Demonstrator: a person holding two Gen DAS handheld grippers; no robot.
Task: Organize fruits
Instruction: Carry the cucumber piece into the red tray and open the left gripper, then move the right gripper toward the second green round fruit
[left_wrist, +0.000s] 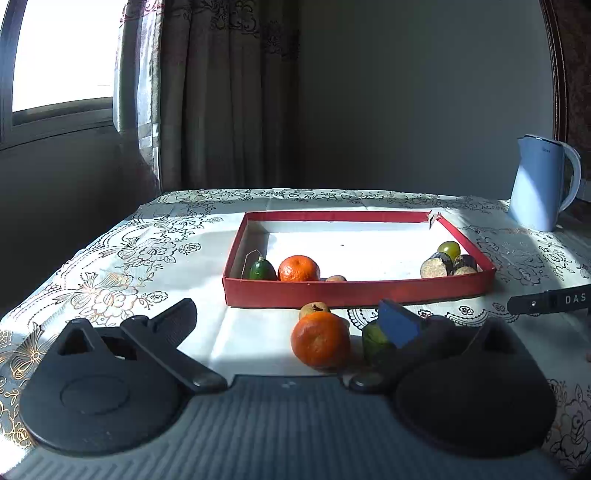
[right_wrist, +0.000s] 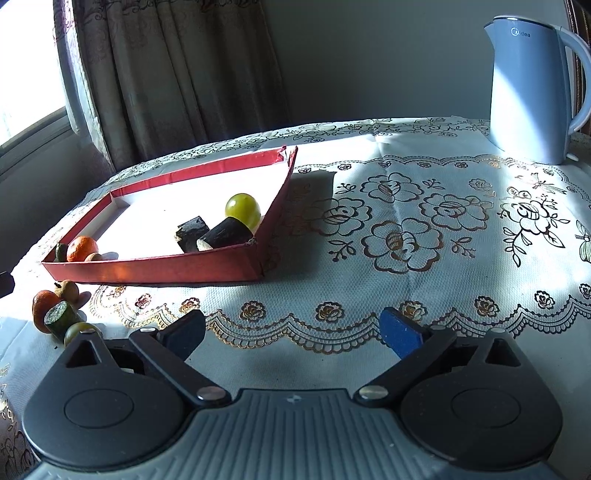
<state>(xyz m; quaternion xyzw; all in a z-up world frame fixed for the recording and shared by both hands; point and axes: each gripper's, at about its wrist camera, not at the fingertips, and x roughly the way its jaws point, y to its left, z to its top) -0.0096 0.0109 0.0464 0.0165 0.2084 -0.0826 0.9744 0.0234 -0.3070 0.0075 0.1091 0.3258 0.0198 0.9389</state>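
My left gripper (left_wrist: 288, 314) stands open low over the table, just before the red tray (left_wrist: 354, 293). An orange (left_wrist: 320, 341) lies on the cloth between its fingers, untouched, with a small brown fruit (left_wrist: 314, 309) behind it and a green cut piece (left_wrist: 373, 343) by the blue pad. Inside the tray lie a green fruit (left_wrist: 262, 269), an orange (left_wrist: 299, 268), a green grape (left_wrist: 449, 249) and dark cut pieces (left_wrist: 437, 266). My right gripper (right_wrist: 291, 328) is open over bare cloth, right of the tray (right_wrist: 166, 266) and of the loose fruits (right_wrist: 61, 319).
A pale blue kettle (right_wrist: 528, 92) stands at the table's back right corner. A black bar marked DAS (left_wrist: 550, 301) reaches in from the right edge of the left wrist view. Curtains and a window lie behind the flowered tablecloth (right_wrist: 406, 221); the table's left edge drops off near the tray.
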